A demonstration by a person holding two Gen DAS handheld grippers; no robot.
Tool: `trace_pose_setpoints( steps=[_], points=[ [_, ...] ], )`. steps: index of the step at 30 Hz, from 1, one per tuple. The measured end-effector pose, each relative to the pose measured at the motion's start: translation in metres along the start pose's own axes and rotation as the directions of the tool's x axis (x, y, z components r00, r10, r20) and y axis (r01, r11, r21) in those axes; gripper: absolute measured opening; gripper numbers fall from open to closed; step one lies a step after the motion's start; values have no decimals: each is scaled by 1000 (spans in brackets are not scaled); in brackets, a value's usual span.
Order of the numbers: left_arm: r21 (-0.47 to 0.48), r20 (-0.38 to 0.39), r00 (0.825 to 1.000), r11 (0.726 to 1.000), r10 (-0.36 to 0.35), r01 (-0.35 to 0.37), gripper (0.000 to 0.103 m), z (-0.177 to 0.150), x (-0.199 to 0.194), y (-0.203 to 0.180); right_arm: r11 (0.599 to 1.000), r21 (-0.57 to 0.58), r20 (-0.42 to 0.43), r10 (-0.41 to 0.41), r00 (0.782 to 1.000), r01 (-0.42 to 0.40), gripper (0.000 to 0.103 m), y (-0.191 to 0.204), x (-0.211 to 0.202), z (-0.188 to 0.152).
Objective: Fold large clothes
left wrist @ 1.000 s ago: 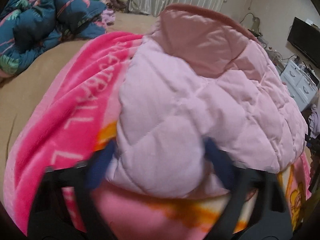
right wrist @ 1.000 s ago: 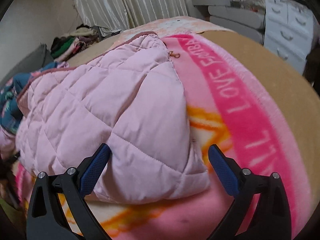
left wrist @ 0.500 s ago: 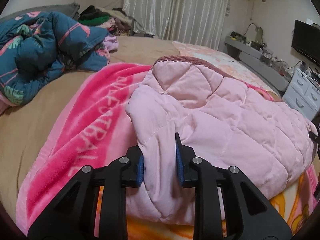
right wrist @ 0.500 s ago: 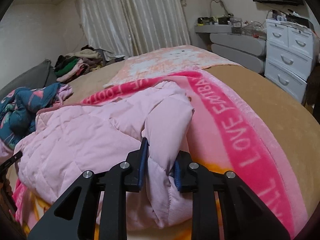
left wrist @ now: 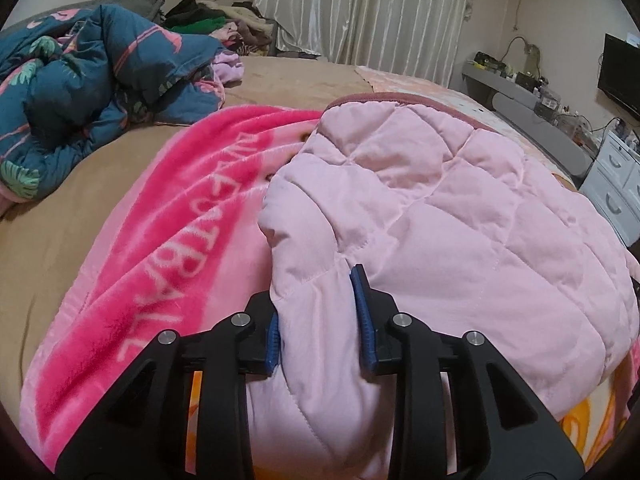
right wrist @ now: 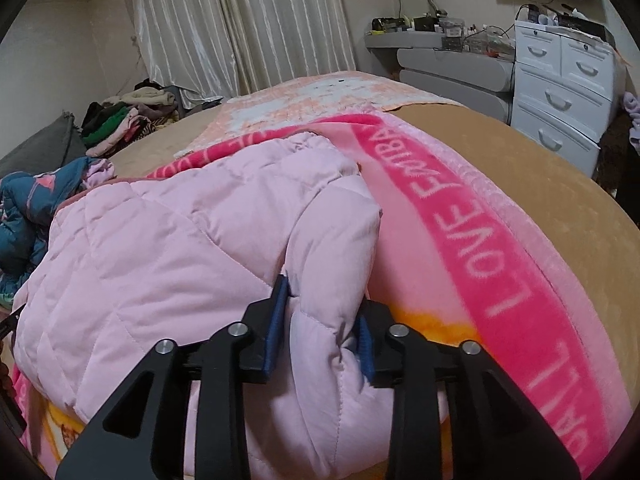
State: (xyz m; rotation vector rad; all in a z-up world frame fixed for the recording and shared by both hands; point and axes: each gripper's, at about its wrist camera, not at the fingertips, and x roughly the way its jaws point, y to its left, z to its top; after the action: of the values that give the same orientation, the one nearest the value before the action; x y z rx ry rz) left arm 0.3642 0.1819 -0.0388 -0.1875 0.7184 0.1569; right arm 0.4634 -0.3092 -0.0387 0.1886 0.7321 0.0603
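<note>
The left gripper pinches a fold of the pink quilted jacket at its near left edge; the blue pads press into the padding on both sides, though the jaws have just been easing apart a little with the cloth between them. The right gripper grips the same jacket at its near right corner, a thick roll of fabric bulging up between its blue pads; its jaws too have just been opening slightly while pressing on the cloth.

Straight ahead of both tools the jacket lies bunched on a bright pink fleece blanket with white lettering, which spreads to the left of the left gripper and to the right of the right gripper. The blanket rests on a tan bed cover.

Farther off, left of the left gripper, a crumpled dark blue floral duvet sits on the bed. Beyond it a heap of assorted clothes lies near the pale curtains. Far right of the right gripper stands a white chest of drawers, drawers closed, its contents hidden; small items clutter its top and the grey shelf beside it, too small to identify.
</note>
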Motion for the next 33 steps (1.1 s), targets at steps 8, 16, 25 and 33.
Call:
trace_pose_setpoints(
  steps=[8, 16, 25, 33],
  points=[
    [-98, -6, 1000, 995, -20, 19, 68, 6, -21, 14, 985, 165, 15, 52, 999, -54, 94, -19, -26, 2],
    [-215, -29, 995, 972, -99, 91, 94, 2, -49, 24, 967, 207, 74, 134, 988, -147, 99, -13, -69, 3],
    [-376, -126, 972, 916, -198, 138, 94, -32, -52, 38, 941, 310, 49, 125, 991, -135, 99, -21, -82, -25],
    [-411, -168, 961, 902, -219, 134, 94, -70, -45, 35, 908, 401, -34, 151, 988, -125, 99, -25, -65, -48]
  ],
)
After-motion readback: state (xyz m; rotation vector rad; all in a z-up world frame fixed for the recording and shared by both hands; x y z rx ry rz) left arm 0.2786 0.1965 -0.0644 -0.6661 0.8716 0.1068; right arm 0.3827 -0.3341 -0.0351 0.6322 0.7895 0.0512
